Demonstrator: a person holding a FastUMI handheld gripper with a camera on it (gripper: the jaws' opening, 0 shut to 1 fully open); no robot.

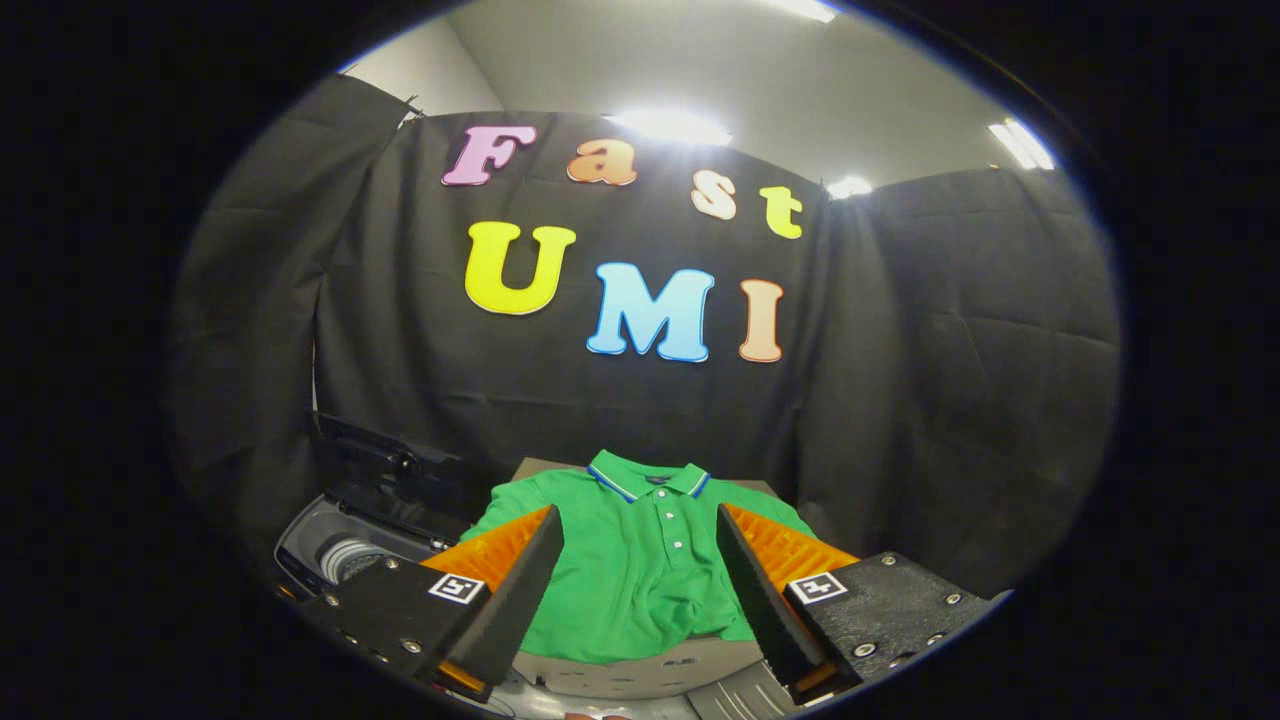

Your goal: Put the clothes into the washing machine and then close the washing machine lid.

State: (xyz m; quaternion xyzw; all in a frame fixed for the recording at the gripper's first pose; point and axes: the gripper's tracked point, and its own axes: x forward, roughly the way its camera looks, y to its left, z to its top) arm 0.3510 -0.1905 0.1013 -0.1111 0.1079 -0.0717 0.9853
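While the gripper (640, 560) hangs above and in front of the work surface, tilted slightly downward, its two fingers (520, 590) stand spread wide apart and grasp nothing. Between and just beyond them lies a green polo shirt (640, 570), spread flat with its collar away from the fingers and its buttoned placket running down the middle. The shirt rests on a low cardboard box (640, 672), with its hem draping over the box's near edge. To the left of the left finger sits the washing machine (335, 550), its lid (385, 470) raised upright behind the opening, and the drum (345, 558) partly visible inside.
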